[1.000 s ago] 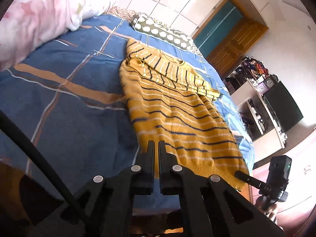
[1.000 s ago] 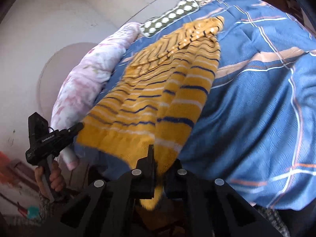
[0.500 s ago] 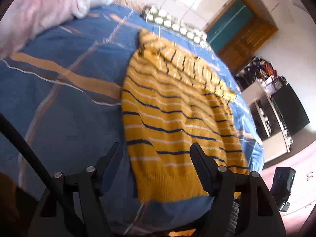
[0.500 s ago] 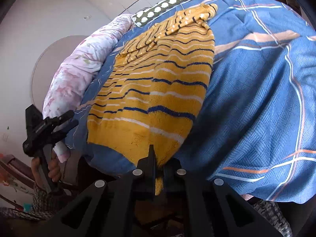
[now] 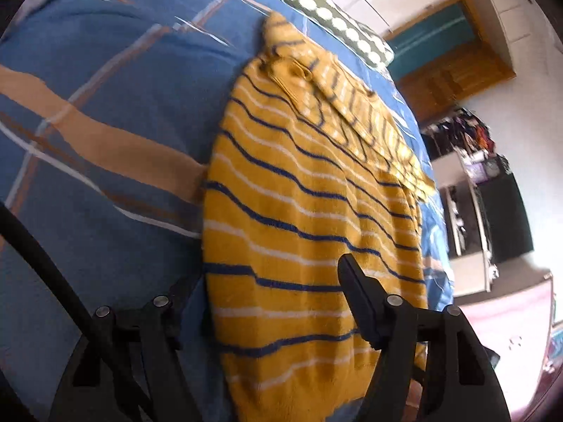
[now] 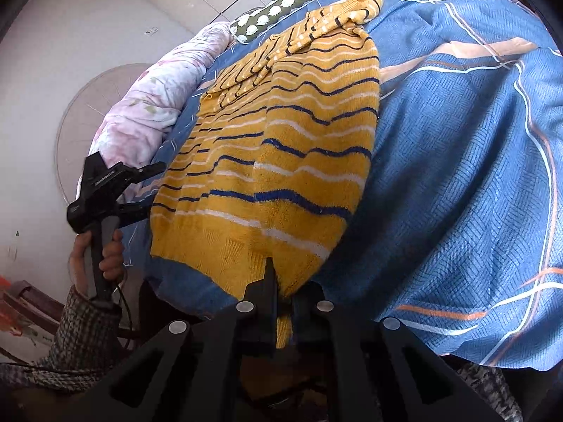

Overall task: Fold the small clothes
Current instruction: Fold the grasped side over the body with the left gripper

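So the whole surface is a bed with a blue bedspread [image 5: 105,105], tan bands and thin white lines crossing it in a plaid. The yellow striped sweater [image 5: 299,211] lies flat down the middle of the frame, sleeves folded across its top end. Upper middle there's a green pillow with white dots [image 5: 334,24], and a pink floral duvet [image 6: 155,98] sits bunched at the left in the right wrist view. The right side shows a wooden door [image 5: 454,74], cluttered shelves [image 5: 468,140], and a dark screen [image 5: 506,218].

The left gripper [image 5: 267,295] is spread apart over the sweater's lower left corner, having just narrowed slightly, pinching nothing. The right gripper [image 6: 281,281] is clamped on the sweater's hem at bottom centre.
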Tool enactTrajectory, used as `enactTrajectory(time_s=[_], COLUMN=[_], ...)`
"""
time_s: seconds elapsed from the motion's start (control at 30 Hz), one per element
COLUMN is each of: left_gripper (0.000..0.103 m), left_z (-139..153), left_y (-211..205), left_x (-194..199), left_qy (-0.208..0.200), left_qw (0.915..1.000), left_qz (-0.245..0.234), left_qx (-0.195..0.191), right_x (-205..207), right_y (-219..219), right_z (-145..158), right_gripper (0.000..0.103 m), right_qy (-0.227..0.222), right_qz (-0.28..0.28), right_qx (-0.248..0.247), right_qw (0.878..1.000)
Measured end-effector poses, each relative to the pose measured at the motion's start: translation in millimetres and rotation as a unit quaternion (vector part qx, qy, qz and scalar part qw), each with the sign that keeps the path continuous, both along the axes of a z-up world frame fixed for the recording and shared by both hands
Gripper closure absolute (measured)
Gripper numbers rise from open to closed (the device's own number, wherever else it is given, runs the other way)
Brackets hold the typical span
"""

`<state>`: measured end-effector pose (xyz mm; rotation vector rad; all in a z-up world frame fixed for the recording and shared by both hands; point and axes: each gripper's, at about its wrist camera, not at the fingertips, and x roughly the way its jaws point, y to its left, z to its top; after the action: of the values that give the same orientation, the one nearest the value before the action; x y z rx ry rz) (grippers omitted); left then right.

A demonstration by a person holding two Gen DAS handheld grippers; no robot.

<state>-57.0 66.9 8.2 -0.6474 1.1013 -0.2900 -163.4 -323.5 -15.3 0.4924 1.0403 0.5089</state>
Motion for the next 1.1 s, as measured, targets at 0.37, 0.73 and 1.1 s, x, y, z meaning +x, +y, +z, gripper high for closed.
enactTrajectory(time_s=[0.37, 0.73, 1.1], left_gripper=[0.054, 0.092, 0.092], left_z=[0.0, 63.8, 124.4], left_y=[-38.2, -16.2, -3.8], left_x=[-50.4, -56.7, 94.2], left_qy=[-0.001, -0.083, -0.093], left_qw=[0.9986, 0.9959, 0.9905], left_qz=[-0.053, 0.002, 0.056], left_qx=[0.005, 0.035, 0.084], right_x=[3.3, 20.6, 169.9], right_y=[2.6, -1.4, 6.3], right_z=[-6.8, 35.1, 135.7], right_gripper=[0.094, 0.096, 0.097], right_qy=[0.005, -0.036, -0.125], right_qz=[0.005, 0.011, -0.028], right_qx=[0.002, 0.053, 0.020], right_qw=[1.000, 0.998, 0.992])
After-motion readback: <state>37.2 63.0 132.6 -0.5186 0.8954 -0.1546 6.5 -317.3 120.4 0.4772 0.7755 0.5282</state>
